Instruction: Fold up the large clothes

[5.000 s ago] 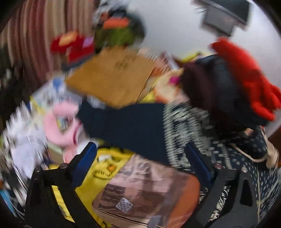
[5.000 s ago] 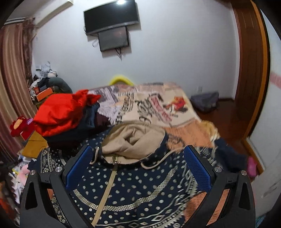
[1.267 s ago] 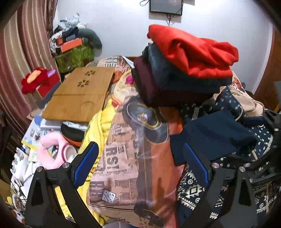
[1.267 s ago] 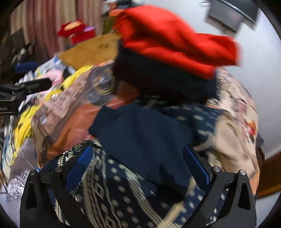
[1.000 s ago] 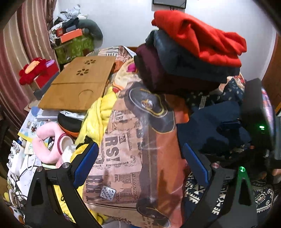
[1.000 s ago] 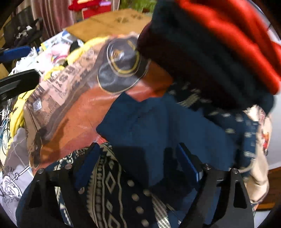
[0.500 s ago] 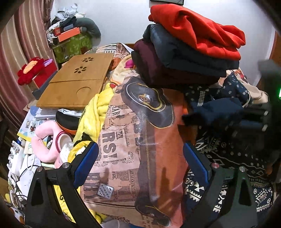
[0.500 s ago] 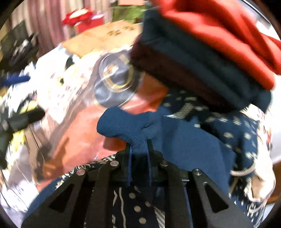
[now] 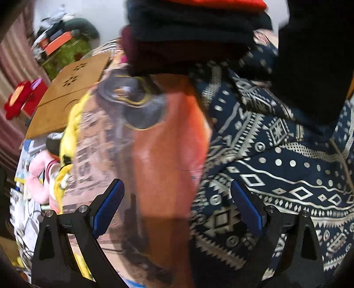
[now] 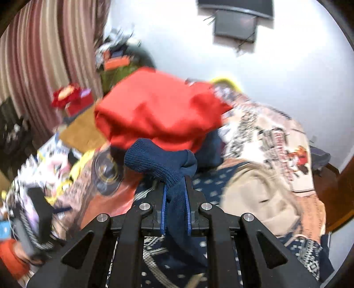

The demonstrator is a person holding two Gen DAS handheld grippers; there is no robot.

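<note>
On a cluttered bed beneath a wall-mounted screen, the right gripper pinches the navy patterned garment's knit cuff, while the left gripper hovers spread above its edge.

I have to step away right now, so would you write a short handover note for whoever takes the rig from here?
Right gripper: shut on the navy ribbed cuff of the patterned navy garment.
Left gripper: open and empty, over the garment's edge where it meets the orange printed bedspread.
The garment lies spread on the bed, in front of the stack of folded clothes topped by a red one.
Done: the cuff is gripped.
Left: fold the sleeve in, fold the body, probably add it to the stack.
</note>
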